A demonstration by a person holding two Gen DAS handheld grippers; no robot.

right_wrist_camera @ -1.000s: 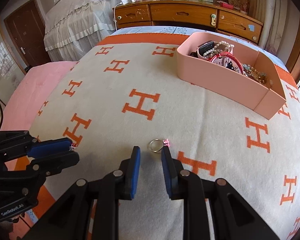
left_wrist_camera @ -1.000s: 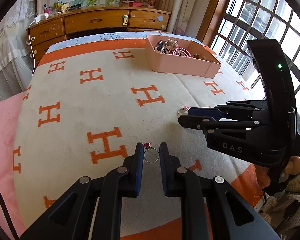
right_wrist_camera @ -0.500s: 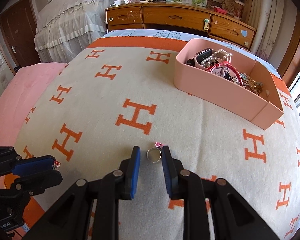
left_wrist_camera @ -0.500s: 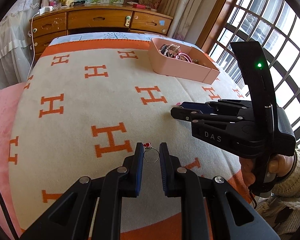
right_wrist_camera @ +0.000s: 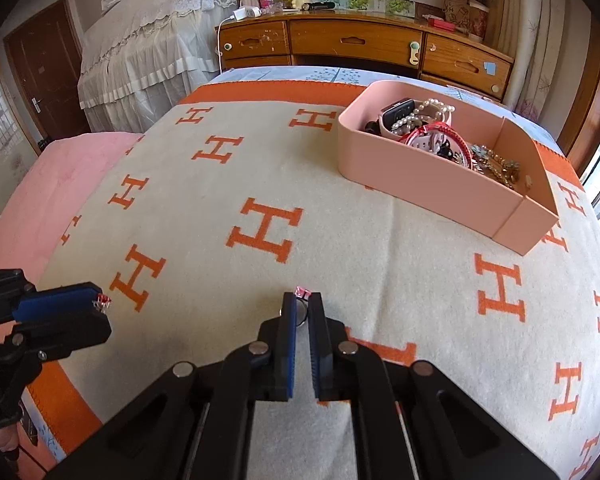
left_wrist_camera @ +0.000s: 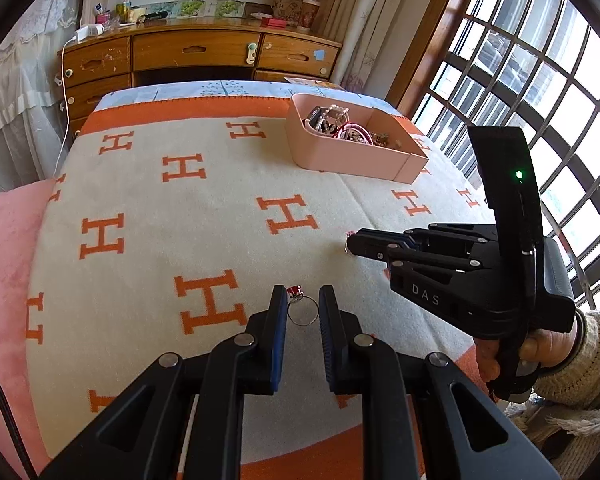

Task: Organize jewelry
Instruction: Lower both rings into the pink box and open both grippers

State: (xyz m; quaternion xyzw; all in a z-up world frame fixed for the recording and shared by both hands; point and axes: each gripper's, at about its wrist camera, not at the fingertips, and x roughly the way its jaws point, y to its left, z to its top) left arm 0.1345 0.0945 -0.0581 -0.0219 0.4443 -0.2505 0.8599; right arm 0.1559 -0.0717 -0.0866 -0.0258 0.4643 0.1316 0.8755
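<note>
A silver ring with a red stone (left_wrist_camera: pixel 302 310) lies between the fingers of my left gripper (left_wrist_camera: pixel 303 305), which is open around it on the blanket. My right gripper (right_wrist_camera: pixel 302 307) is shut on a silver ring with a pink stone (right_wrist_camera: pixel 302 295), whose stone pokes out past the fingertips. The right gripper also shows in the left wrist view (left_wrist_camera: pixel 354 242), and the left gripper in the right wrist view (right_wrist_camera: pixel 96 308). A pink box (right_wrist_camera: pixel 428 184) full of jewelry stands farther back on the right; it also shows in the left wrist view (left_wrist_camera: pixel 340 156).
The bed is covered by a cream blanket with orange H marks (right_wrist_camera: pixel 264 232). A pink cover (right_wrist_camera: pixel 48 200) lies at the left. A wooden dresser (right_wrist_camera: pixel 360 48) stands behind the bed. A barred window (left_wrist_camera: pixel 540 80) is at the right.
My right gripper has closed on the pink-stone ring, which earlier lay between its open fingers. The left gripper stays open around the red-stone ring. Both views have risen slightly.
</note>
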